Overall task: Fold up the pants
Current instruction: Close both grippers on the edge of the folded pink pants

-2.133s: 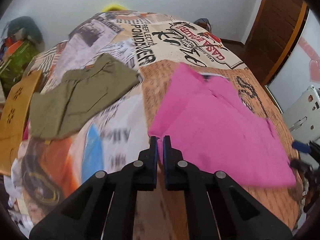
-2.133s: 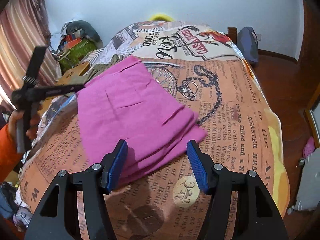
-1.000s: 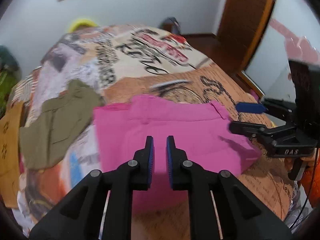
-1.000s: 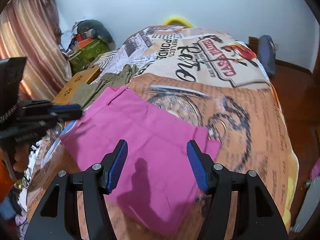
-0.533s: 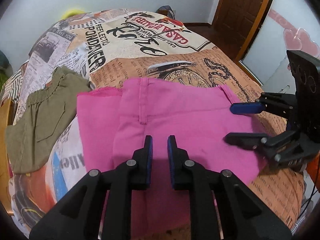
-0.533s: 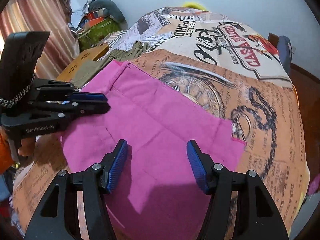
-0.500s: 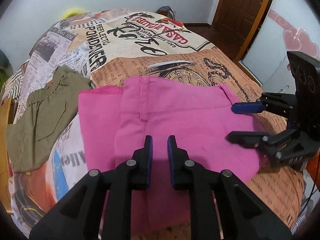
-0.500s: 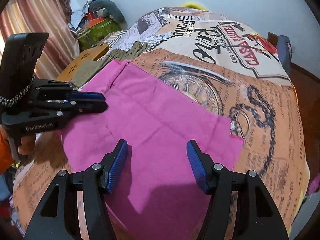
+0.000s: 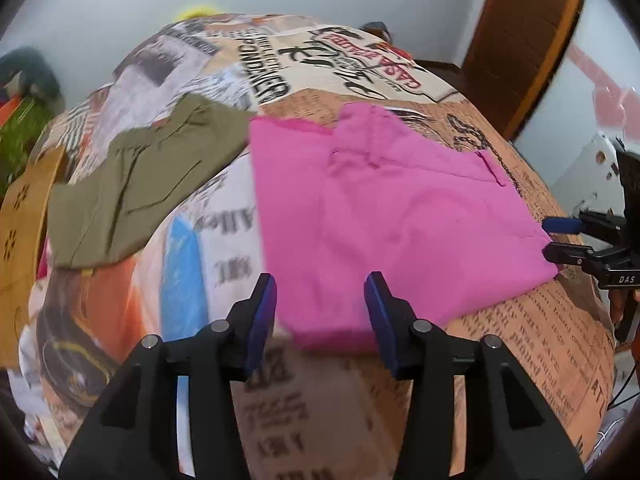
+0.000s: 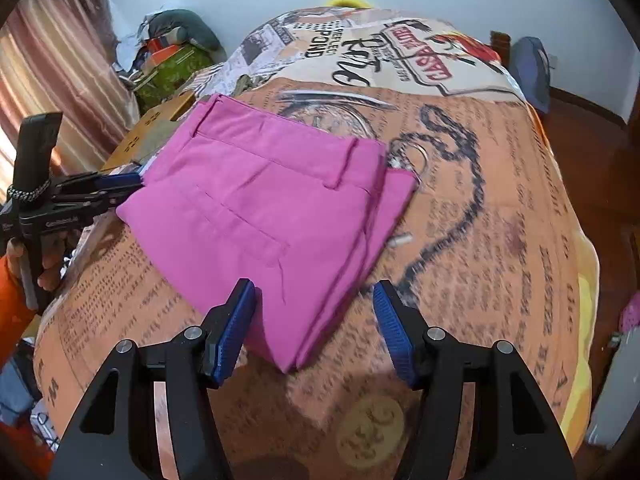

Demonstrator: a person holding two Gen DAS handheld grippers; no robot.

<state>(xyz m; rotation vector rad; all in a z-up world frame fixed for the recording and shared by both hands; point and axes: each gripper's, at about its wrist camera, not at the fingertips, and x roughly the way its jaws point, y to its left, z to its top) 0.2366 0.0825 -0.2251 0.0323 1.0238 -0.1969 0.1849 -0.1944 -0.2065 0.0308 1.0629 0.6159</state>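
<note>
Left wrist view
Bed: we see a bed under a newspaper-print cover in orange, cream and black (image 9: 360, 68); it carries everything.
Pants: the bright pink folded cotton pants (image 9: 384, 216) lie flat on the cover, right of centre, with their near folded edge just ahead of our tongs.
Left tongs: the black left tongs with blue pads (image 9: 320, 304) are opening. The near edge of the pink pants shows in the gap, and neither pad presses on it.
Right tongs: the black right tongs (image 9: 554, 236) come in from the right edge, jaws apart, tips just beside the far right corner of the pants. We cannot tell if they touch.
Other garment: an olive-green crumpled garment (image 9: 144, 184) lies to the left, its corner near the pink cloth.

Right wrist view
Pants: waistband and belt loops lie at the far side, and a stacked folded edge runs along the right.
Right tongs: jaws stand well apart, and the near corner of the pants sits between the pads, unpressed.
Left tongs: at the left edge, held by a hand (image 10: 48, 256) with an orange sleeve, tips at the left corner of the pants.
</note>
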